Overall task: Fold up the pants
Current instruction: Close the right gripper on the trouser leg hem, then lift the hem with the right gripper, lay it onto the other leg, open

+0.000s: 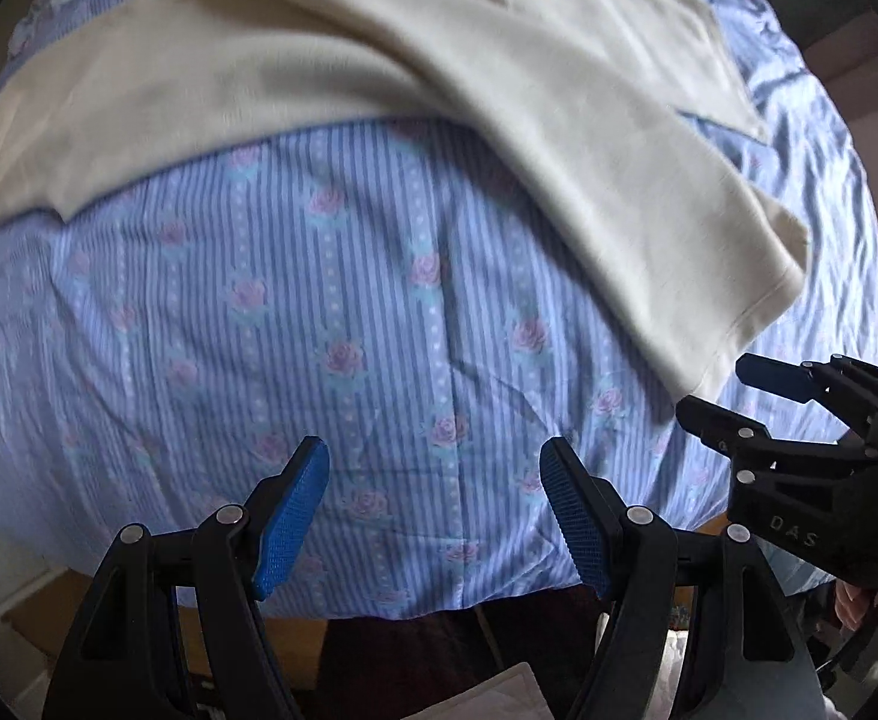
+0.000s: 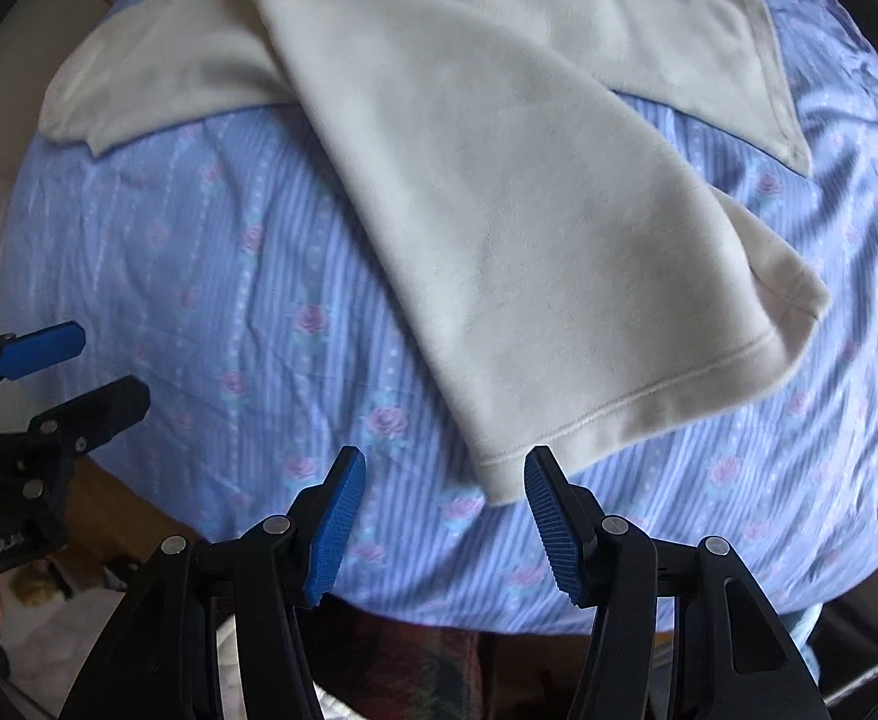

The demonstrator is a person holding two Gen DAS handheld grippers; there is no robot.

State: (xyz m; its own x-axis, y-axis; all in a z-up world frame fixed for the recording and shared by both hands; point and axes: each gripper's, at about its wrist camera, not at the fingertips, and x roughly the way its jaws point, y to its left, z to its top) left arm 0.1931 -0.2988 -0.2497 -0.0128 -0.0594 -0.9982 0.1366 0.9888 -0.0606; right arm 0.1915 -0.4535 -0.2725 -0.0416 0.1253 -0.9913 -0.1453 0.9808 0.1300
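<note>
**Both tongs spread, nothing gripped, pants on bed ahead**

Left tongs (image 1: 435, 462): blue pads wide apart, nothing between them. They hang over the near edge of the bed (image 1: 330, 324), above bare striped floral sheet. From the right wrist view the left tongs (image 2: 96, 372) show at the far left, one blue pad and one black finger visible, also apart.

Right tongs (image 2: 445, 474): pads spread, holding nothing. The hem corner of the near pant leg (image 2: 499, 276) sits just ahead of and between the pads; cannot tell whether it touches either one. From the left wrist view the right tongs (image 1: 721, 387) come in from the right, fingertips apart, just beside the hem end of that same leg.

Pants (image 1: 378, 60): cream, soft knit, lying flat on the bed. Main body is spread across the far side, well ahead of both tongs. One leg runs diagonally from far-left toward near-right, ending at a stitched hem near the right tongs. A second hemmed edge (image 2: 781, 90) shows far right, beyond the right tongs. The other end of the garment (image 1: 12, 180) reaches far left of the left tongs.

Sheet is wrinkled to the right of the right tongs. Below both tongs, past the bed edge: dark fabric and clutter, blurred, not identifiable.
</note>
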